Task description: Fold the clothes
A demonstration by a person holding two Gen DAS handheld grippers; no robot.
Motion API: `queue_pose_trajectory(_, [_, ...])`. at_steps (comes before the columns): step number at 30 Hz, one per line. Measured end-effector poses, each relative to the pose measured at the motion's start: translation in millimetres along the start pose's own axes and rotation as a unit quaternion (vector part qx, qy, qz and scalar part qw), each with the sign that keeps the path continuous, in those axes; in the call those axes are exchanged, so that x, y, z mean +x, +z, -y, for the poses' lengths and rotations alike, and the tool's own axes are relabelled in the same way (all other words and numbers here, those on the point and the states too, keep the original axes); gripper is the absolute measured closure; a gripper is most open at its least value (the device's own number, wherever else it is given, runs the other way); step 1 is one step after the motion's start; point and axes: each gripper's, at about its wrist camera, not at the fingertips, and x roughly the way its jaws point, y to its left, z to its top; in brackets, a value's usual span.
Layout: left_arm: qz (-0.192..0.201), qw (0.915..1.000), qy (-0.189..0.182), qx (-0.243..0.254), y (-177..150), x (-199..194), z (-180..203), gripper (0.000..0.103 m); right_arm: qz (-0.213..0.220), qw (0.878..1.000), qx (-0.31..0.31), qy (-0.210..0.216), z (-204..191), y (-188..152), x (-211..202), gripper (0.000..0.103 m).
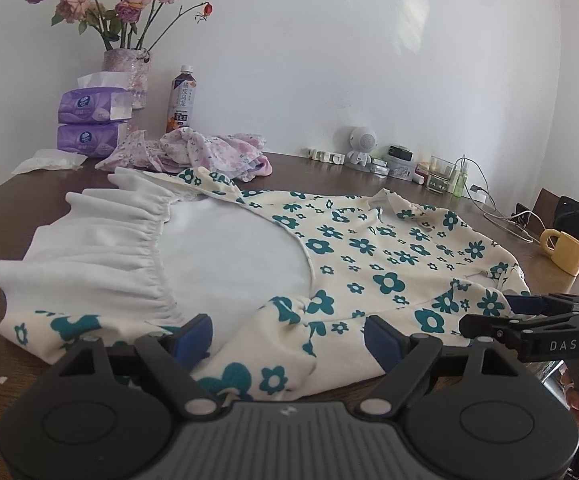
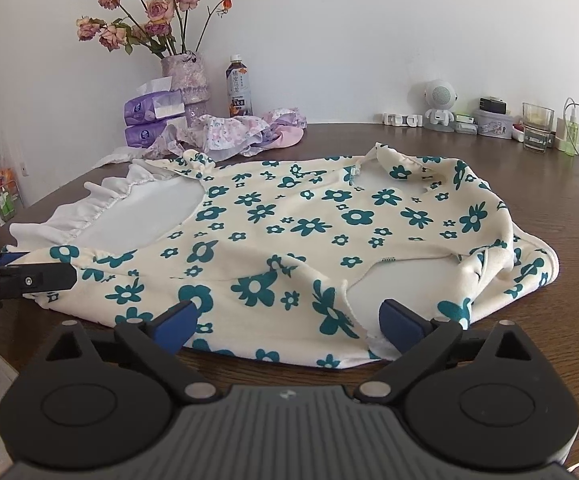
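Between both gaping tongs [image 1: 288, 334] [image 2: 289, 322] — the floral garment's [image 2: 289, 216] near hem.

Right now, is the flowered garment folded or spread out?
Spread out: the flowered garment lies mostly flat across the table, white ruffle extended, only an edge near the right turned over.

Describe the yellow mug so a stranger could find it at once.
Start at the brown wooden table and follow its right-hand edge past the cream floral garment and the loose white cables. The yellow mug stands there alone, the only yellow thing, unlike the clear glass tumbler further back.
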Motion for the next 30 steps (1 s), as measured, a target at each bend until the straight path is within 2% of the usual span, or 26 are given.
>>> queue_pose_trajectory(5, [0.004, 0.9999, 0.013, 0.001, -4.7, -3.0, 1.1, 0.02, 0.007, 1.0, -0.017, -0.016, -6.5, -6.0, 0.1, 0.001])
queue_pose_trajectory(9, [0.009, 0.9999, 0.011, -0.001, -7.1, -0.5, 4.4, 0.009, 0.012, 0.999, -0.03, -0.03, -11.2, -7.7, 3.0, 0.001])
queue_pose_trajectory(14, [0.018, 0.9997, 0.017, -0.003, 1.6, 7.5, 5.8, 0.007, 0.029, 0.999, -0.027, -0.035, -11.5, 4.7, 6.2, 0.0])
queue_pose_trajectory(19, [0.04, 0.9981, 0.045, -0.008, 19.1, 17.1, 1.1, 0.002, 0.049, 0.997, -0.031, -0.042, -9.6, 21.3, 10.1, 0.0])
queue_pose_trajectory(24, [0.028, 0.9975, 0.063, -0.018, 29.1, 35.0, -6.1, 0.001, 0.038, 0.998, -0.034, -0.046, -8.4, 31.0, 27.2, 0.0])
queue_pose_trajectory(30, [0.015, 0.9976, 0.046, -0.049, 31.0, 43.8, -17.1, 0.001, 0.027, 0.999, -0.002, -0.035, 2.5, 32.5, 37.3, 0.0])
